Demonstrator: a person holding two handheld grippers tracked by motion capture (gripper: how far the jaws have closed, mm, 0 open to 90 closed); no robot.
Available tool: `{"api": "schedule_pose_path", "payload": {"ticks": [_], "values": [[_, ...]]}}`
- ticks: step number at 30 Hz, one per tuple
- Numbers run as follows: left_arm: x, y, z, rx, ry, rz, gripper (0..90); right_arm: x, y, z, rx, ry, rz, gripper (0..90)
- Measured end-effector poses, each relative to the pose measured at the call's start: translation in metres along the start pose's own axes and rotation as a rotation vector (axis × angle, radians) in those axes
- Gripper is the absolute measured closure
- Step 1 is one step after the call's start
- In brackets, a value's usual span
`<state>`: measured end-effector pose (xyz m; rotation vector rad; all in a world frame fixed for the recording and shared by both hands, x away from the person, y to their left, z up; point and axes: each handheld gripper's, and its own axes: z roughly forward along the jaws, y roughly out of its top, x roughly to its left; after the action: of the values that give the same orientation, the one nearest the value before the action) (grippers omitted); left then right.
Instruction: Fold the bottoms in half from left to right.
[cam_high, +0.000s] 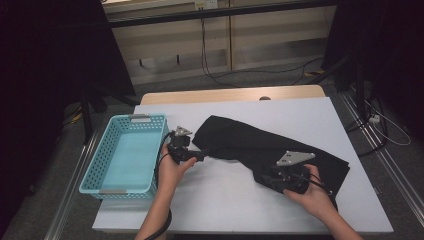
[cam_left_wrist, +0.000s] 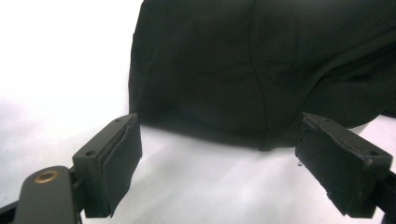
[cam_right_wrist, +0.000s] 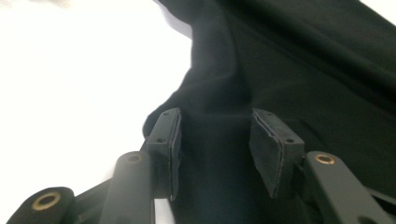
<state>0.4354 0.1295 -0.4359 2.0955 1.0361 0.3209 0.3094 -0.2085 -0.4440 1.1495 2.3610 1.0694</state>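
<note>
A black garment (cam_high: 260, 142) lies crumpled across the white table top (cam_high: 220, 200), running from the middle toward the right. My left gripper (cam_high: 200, 155) sits at the garment's left end. In the left gripper view its jaws (cam_left_wrist: 219, 135) stand wide open, with the cloth's edge (cam_left_wrist: 243, 70) just beyond the tips and bare table between them. My right gripper (cam_high: 264, 178) rests on the garment's near right part. In the right gripper view its jaws (cam_right_wrist: 215, 126) are partly apart, a ridge of black cloth (cam_right_wrist: 303, 70) lies between them, and the pads do not visibly press on it.
A teal perforated basket (cam_high: 95, 160) with nothing in it stands at the table's left edge, right beside my left hand. Bare white table lies in front of the garment and behind it. Cables run over the floor beyond the table.
</note>
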Motion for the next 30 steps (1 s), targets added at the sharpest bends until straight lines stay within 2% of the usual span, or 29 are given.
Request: {"api": "schedule_pose_path", "payload": {"ticks": [6,8,10,11,12,14,16,18,20,21,23,25,30], "values": [[0.000,-0.002,-0.003,0.001,0.002,-0.001,14.2,0.008,0.007,0.005,-0.040,0.035,0.033,60.0],[0.000,-0.002,-0.003,-0.003,0.006,-0.003,14.1,0.012,0.010,0.007,-0.043,0.041,0.023,61.2],[0.000,-0.002,-0.004,-0.002,0.006,-0.006,14.0,0.018,0.011,0.012,-0.030,0.056,0.002,61.2],[-0.001,-0.003,-0.002,-0.020,0.008,-0.027,14.0,0.021,0.011,0.014,-0.024,0.059,-0.009,60.7],[-0.001,-0.003,-0.002,-0.019,0.010,-0.027,13.9,0.023,0.011,0.016,-0.013,0.057,-0.025,59.5],[0.000,-0.003,-0.003,-0.022,0.006,-0.040,13.7,0.028,0.010,0.022,0.011,0.031,-0.062,57.8],[0.001,-0.003,-0.002,-0.026,0.006,-0.052,13.4,0.031,0.008,0.026,0.026,0.027,-0.082,58.6],[0.001,-0.002,-0.002,-0.025,0.006,-0.047,13.4,0.032,0.008,0.027,0.029,0.012,-0.106,61.5],[-0.001,-0.001,-0.001,-0.031,0.003,-0.062,13.3,0.032,0.008,0.027,0.024,-0.001,-0.111,72.8],[-0.001,-0.001,-0.001,-0.027,0.003,-0.056,13.3,0.032,0.008,0.027,0.020,-0.009,-0.130,76.6],[-0.002,-0.001,0.001,-0.027,0.001,-0.058,13.3,0.031,0.007,0.027,0.019,-0.013,-0.135,81.1],[-0.001,0.000,0.001,-0.015,0.002,-0.046,13.4,0.030,0.007,0.025,0.018,-0.015,-0.129,83.2],[0.002,-0.001,0.003,-0.010,0.012,-0.097,13.9,0.028,0.008,0.017,0.015,-0.002,-0.138,84.5]]}}
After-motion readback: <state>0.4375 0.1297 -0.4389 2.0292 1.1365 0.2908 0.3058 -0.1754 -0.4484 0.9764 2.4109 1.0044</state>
